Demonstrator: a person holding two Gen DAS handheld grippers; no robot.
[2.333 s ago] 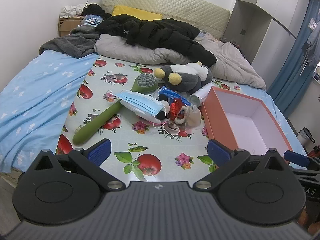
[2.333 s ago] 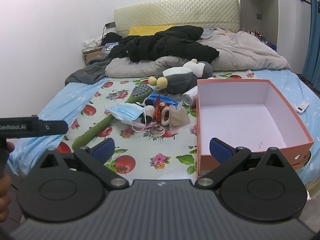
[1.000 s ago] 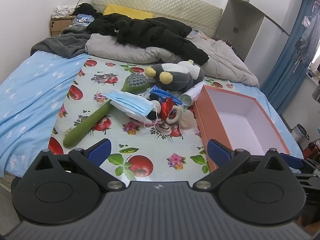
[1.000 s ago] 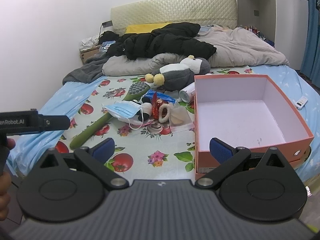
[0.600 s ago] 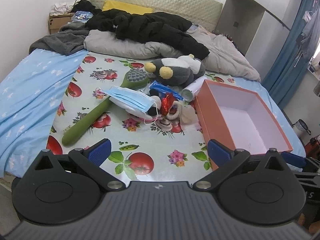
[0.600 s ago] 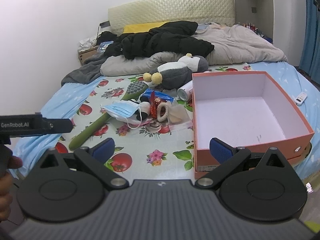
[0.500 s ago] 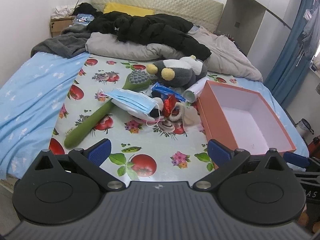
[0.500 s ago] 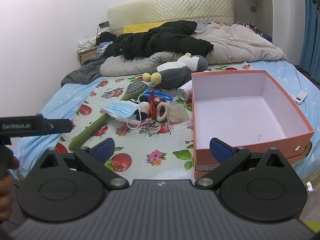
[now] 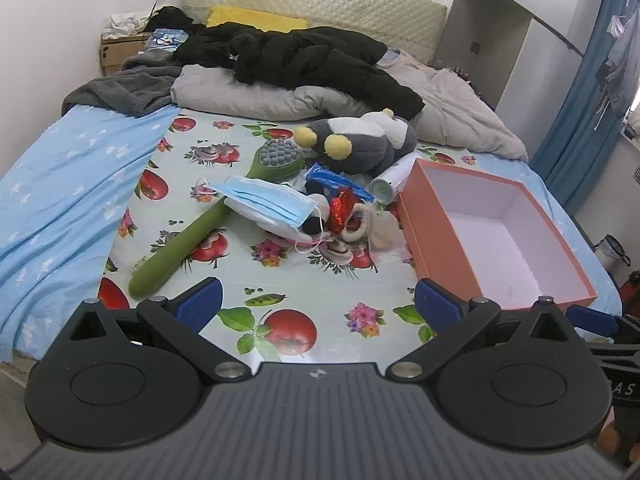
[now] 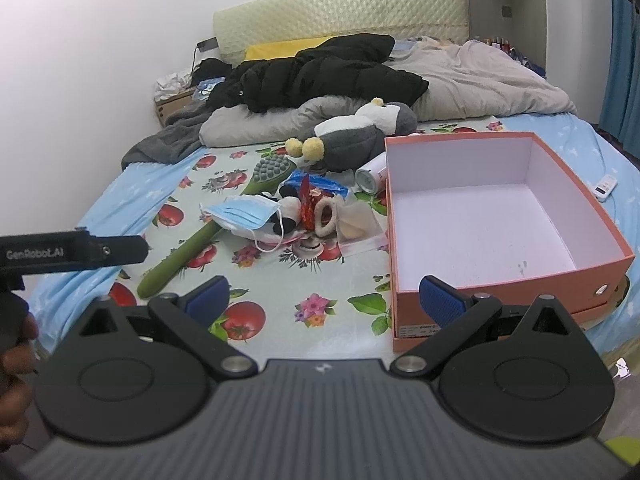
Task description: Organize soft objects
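A pile of small things lies mid-bed on a tomato-print cloth [image 9: 280, 304]: a grey and white plush penguin [image 9: 360, 144] [image 10: 352, 136], a blue face mask [image 9: 264, 200] [image 10: 244, 210], a small plush under it [image 10: 288, 210], a furry ring [image 10: 326, 216] and a red wrapper [image 9: 340, 208]. An empty orange box [image 9: 436, 240] [image 10: 500, 296] stands to the right of the pile. My left gripper [image 9: 316, 304] and right gripper [image 10: 324, 296] are both open and empty, above the bed's near edge.
A long green massage brush [image 9: 200, 232] lies left of the pile. A white tube [image 9: 388, 184] and a blue packet [image 9: 332, 180] lie by the penguin. Black jacket [image 9: 304, 56], grey duvet and blanket fill the back. A white remote [image 10: 604, 188] lies right of the box.
Both cameras have swayed slightly over the near edge of the bed. Nothing on the bed has moved, and both grippers stay open.
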